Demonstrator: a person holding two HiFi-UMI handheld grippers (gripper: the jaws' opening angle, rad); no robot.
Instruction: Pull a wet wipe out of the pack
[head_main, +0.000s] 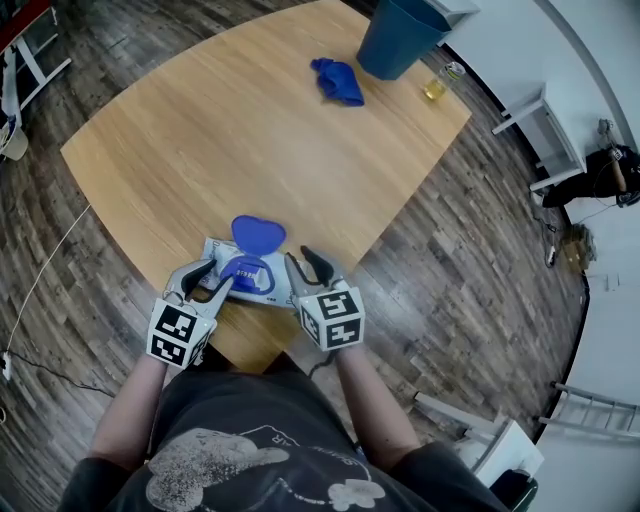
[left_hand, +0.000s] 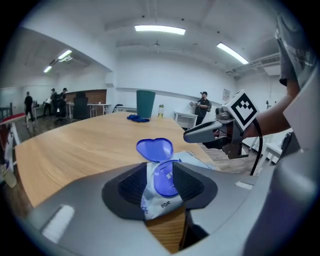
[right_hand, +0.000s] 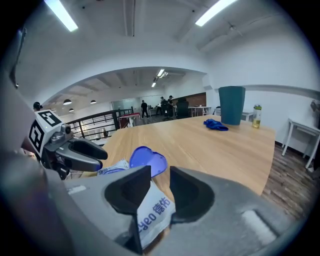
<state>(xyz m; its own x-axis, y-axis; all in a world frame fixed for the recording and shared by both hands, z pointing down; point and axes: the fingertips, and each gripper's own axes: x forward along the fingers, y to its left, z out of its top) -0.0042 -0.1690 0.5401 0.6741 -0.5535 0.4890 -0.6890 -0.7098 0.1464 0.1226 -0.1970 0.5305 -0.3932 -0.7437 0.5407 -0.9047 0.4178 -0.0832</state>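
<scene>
The white wet wipe pack (head_main: 262, 283) lies on the wooden table (head_main: 200, 150) near its front edge. Its blue heart-shaped lid (head_main: 258, 235) is flipped open and stands up. My left gripper (head_main: 222, 273) is open at the pack's left end. In the left gripper view the pack (left_hand: 152, 200) and its blue opening ring show between the pads of the left gripper (left_hand: 161, 187). My right gripper (head_main: 298, 262) holds the pack's right end. In the right gripper view the printed edge of the pack (right_hand: 152, 215) sits pinched in the right gripper (right_hand: 160, 192), with the lid (right_hand: 147, 161) beyond.
At the table's far side stand a teal bin (head_main: 400, 35), a crumpled blue cloth (head_main: 337, 82) and a small bottle (head_main: 440, 85). White furniture (head_main: 545, 130) stands on the floor to the right. People stand far off in the room (left_hand: 202, 105).
</scene>
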